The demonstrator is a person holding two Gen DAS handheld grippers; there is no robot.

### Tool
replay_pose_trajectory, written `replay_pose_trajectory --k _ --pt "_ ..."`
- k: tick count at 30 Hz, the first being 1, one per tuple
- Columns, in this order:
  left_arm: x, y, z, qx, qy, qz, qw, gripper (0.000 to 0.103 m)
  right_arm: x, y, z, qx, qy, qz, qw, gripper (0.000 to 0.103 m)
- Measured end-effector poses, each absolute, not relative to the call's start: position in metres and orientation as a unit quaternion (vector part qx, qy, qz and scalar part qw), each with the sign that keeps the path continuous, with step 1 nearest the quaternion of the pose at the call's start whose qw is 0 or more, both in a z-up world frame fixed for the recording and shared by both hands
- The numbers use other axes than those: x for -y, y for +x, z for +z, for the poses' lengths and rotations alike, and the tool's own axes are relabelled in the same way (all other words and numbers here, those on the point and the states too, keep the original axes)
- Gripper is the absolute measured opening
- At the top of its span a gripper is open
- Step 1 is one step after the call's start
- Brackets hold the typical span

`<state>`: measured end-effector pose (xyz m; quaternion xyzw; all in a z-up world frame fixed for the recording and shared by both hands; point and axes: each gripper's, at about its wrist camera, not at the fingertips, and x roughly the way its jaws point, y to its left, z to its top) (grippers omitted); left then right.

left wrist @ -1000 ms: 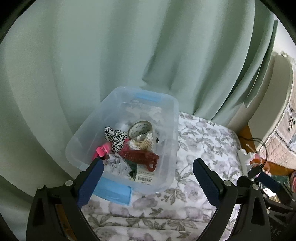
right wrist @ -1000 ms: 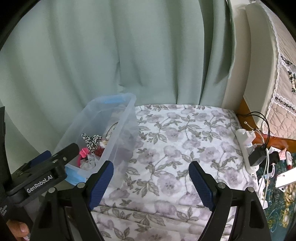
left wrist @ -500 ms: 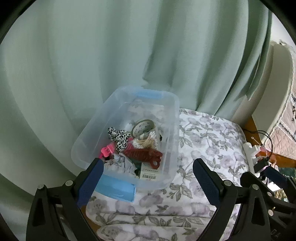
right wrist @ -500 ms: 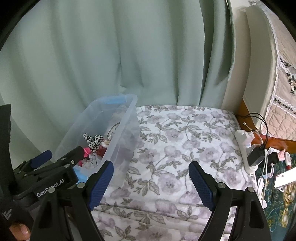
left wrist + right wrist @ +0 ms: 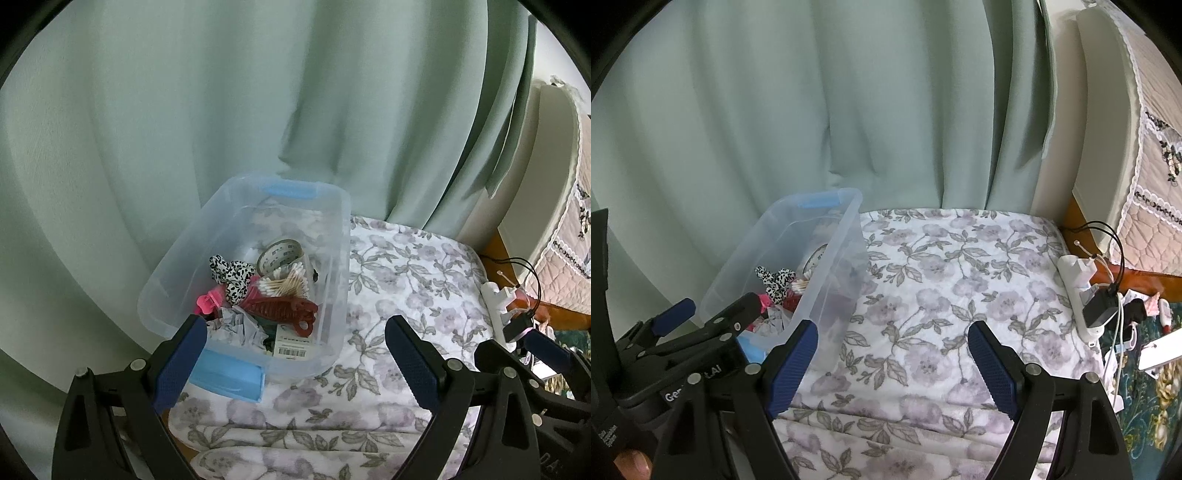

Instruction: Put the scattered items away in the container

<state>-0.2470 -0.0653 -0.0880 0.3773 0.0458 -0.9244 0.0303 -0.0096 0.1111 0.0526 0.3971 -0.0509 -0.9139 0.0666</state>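
At the left edge of the floral bedspread (image 5: 960, 280), hard against the green curtain (image 5: 258, 92), the clear plastic container (image 5: 341, 236) sits with the small items already inside it: a roll of tape (image 5: 279, 252), a spotted scrunchie (image 5: 231, 273), a bundle of cotton swabs (image 5: 284, 283), a dark red hair claw (image 5: 284, 308), a pink clip (image 5: 207, 301), crumpled paper (image 5: 236, 325) and a barcoded box (image 5: 293, 341). No loose item shows on the visible stretch of bed, so the tidying looks close to done. Both tools hang above the bed with nothing in them: the left gripper (image 5: 291, 350) has its fingers (image 5: 179, 360) spread wide, and the right gripper (image 5: 892, 363) is equally wide. The contents are all light. The paper and scrunchie are soft and would squash; the swabs would probably scatter if pinched loosely. The thin-walled container probably flexes and is slick, so it is best taken by the rim or the blue latch (image 5: 229, 373) at its near end.
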Motion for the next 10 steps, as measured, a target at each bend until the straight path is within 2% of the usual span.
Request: replay_pose_trajectory --k 10 --pt "0.0601 -0.2439 -0.0890 -0.048 0.376 -0.925 0.035 0.097 -0.1106 -0.0094 0.0507 0.054 0.399 -0.913 0.063 0.086"
